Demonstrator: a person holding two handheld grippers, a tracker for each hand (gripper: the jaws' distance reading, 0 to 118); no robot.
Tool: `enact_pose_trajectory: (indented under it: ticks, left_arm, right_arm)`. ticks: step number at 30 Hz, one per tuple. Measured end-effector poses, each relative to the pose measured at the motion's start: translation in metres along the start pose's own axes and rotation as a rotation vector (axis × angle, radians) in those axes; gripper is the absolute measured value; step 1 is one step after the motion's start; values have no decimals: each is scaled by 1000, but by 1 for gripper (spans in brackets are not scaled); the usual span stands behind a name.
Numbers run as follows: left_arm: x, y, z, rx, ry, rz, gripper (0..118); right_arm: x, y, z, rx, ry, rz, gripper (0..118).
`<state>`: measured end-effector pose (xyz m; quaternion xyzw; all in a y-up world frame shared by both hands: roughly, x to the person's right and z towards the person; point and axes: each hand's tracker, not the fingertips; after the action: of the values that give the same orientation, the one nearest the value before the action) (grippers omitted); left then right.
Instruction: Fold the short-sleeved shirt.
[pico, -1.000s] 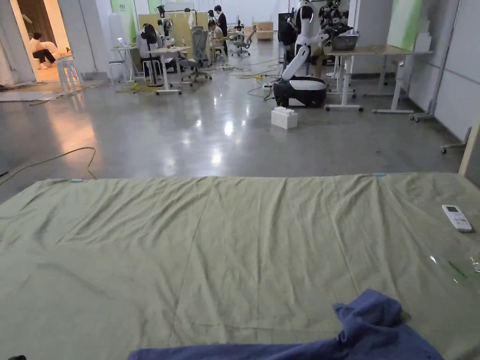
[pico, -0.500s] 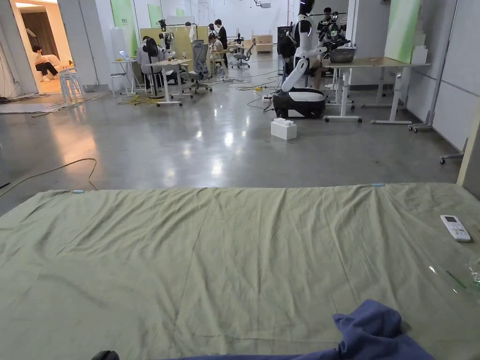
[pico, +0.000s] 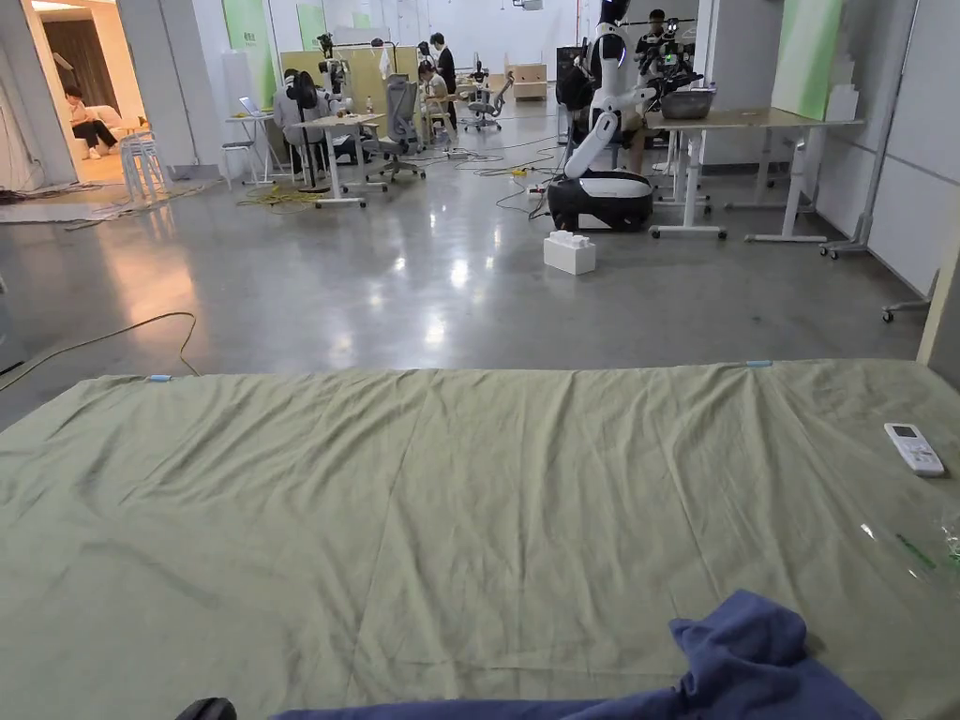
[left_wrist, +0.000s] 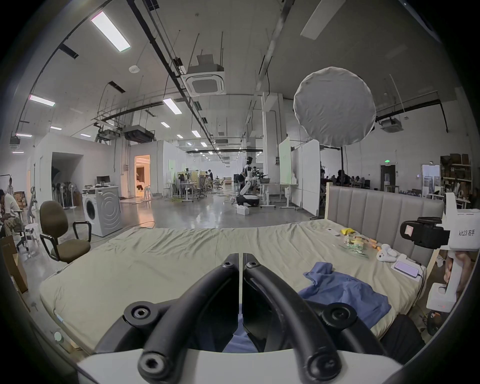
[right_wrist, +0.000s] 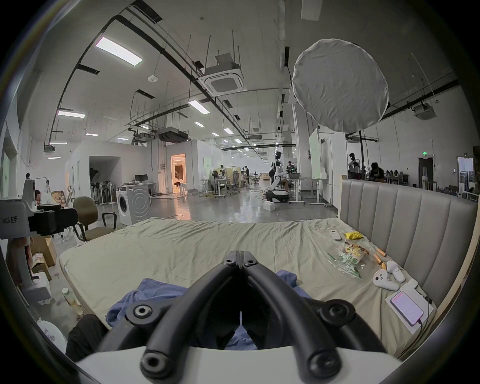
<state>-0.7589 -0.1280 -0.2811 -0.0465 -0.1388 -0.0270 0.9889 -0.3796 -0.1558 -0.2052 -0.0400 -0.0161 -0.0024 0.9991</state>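
Note:
A crumpled blue short-sleeved shirt lies on the near edge of the green-sheeted bed, one bunched part sticking up. In the left gripper view the shirt lies to the right of my left gripper, whose black jaws are together and hold nothing, raised over the bed's near side. In the right gripper view the shirt spreads beneath and behind my right gripper, also shut and holding nothing. Each gripper's white body shows at the edge of the other's view: right gripper, left gripper.
A white remote, a snack bag, white controllers and a phone lie along the bed's right side by the grey headboard. An office chair and a washing machine stand left of the bed.
The head camera has tilted, shifting the whole picture. The shirt lies as before. A dark rounded shape has come into the bottom left edge.

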Motion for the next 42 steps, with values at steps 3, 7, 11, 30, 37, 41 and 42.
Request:
enact_pose_trajectory:
  ticks: [3,7,11,30,37,41,42]
  left_arm:
    - [-6,-3,-5,-27,1,11,2]
    - [-15,-11,-20,-104,0,44,2]
    - [-31,-33,-60,-286,-27,126,2]
    - [-106,-206,-352,-892,46,264,71]
    - [-75,-203,-358,-951,51,39,13]
    - [-47,-210,-370,-1042,73,-119,12]
    - [-44,-213,-374,-1058,80,-125,12]
  right_arm:
    - [0,-3,-3,-17,12,-17,0]
    - [1,-10,-7,-47,7,-23,0]
    - [7,-21,-14,-87,0,-60,0]
    - [23,-61,-33,-349,-82,-119,0]
    - [23,-69,-46,-404,-84,-120,0]
    - [23,-69,-43,-434,-89,-101,1]
    - [23,-69,-43,-449,-87,-84,8]
